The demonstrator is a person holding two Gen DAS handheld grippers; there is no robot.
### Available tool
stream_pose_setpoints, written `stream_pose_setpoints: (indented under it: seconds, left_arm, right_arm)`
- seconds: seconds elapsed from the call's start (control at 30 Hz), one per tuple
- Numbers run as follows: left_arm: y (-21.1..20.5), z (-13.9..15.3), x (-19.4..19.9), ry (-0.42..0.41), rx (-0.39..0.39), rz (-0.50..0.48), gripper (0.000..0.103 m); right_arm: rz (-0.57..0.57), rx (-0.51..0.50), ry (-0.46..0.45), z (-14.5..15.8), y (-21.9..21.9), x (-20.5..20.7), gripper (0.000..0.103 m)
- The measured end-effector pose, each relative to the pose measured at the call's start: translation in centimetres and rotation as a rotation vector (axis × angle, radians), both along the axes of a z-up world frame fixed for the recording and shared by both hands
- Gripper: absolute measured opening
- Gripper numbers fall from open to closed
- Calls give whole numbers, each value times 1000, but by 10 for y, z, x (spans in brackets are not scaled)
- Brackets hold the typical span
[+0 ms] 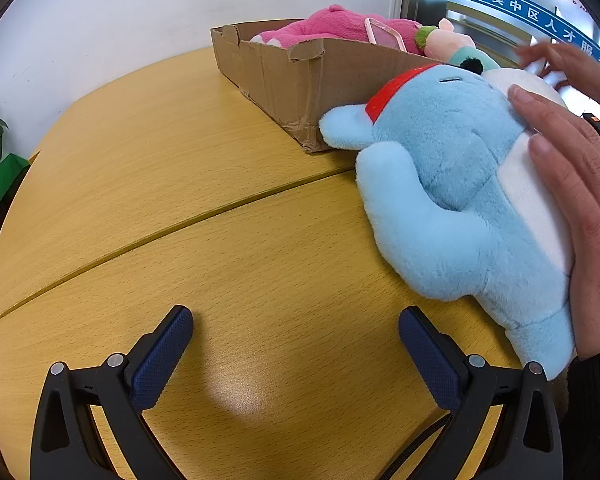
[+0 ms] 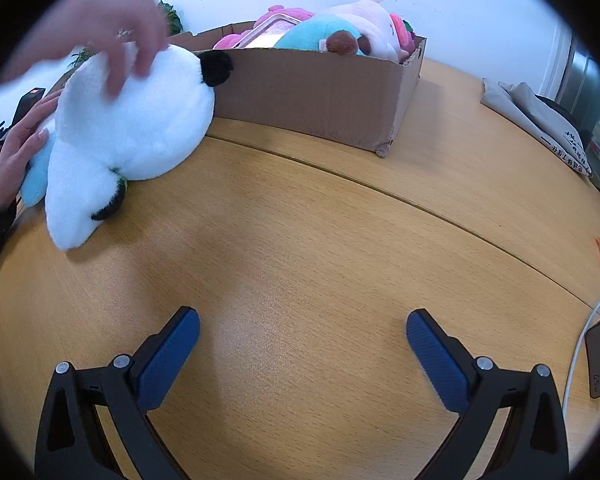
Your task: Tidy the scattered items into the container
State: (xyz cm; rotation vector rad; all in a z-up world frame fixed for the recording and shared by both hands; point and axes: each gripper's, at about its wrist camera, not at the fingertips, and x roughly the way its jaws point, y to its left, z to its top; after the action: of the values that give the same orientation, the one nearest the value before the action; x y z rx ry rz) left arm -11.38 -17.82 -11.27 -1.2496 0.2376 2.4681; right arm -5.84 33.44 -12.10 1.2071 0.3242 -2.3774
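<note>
Two bare hands press on a blue-and-white plush toy [image 1: 460,184] lying on the wooden tabletop [image 1: 180,200], w/ both grippers parked low over the wood and holding nothing. Left wrist view: the left gripper [image 1: 296,330] has its blue-padded fingers [image 1: 164,356] spread wide, bare tabletop between them; the plush lies ahead and to the right, beyond the right-hand finger's tip, its lower end passing just beside that finger, not between the pads. One hand [image 1: 576,216] lies flat along the toy's white belly; a second, blurred hand [image 1: 560,64] hovers at the toy's far end near the box. The toy's red collar and one paw sit right at the corner of the cardboard box [image 1: 300,80], which stands on the far half of the tabletop and already holds a pink plush [image 1: 332,28], a pink-framed flat item and other soft toys. Right wrist view: the right gripper [image 2: 303,332] is likewise wide open and empty, fingers [image 2: 168,360] apart over bare wood; the same plush toy [image 2: 132,128], seen white side up w/ black patches, lies well ahead and to the left, next to the cardboard box [image 2: 320,92] wall, a blurred hand [image 2: 100,32] on top and another hand [image 2: 20,148] at its left edge. At far right, a grey cloth bag [image 2: 540,120], a charger w/ white cable and a paper edge.
</note>
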Motion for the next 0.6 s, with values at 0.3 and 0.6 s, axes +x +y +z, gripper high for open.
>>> stream_pose_setpoints:
  seconds: [0.3,0.6]
  left_arm:
    - [-1,0,1,0,0,1,103]
    - [-1,0,2,0,0,3,103]
  right_arm:
    - [2,0,-1,0,0,-1,103]
    - [5,-1,-1,0,1,-1,103]
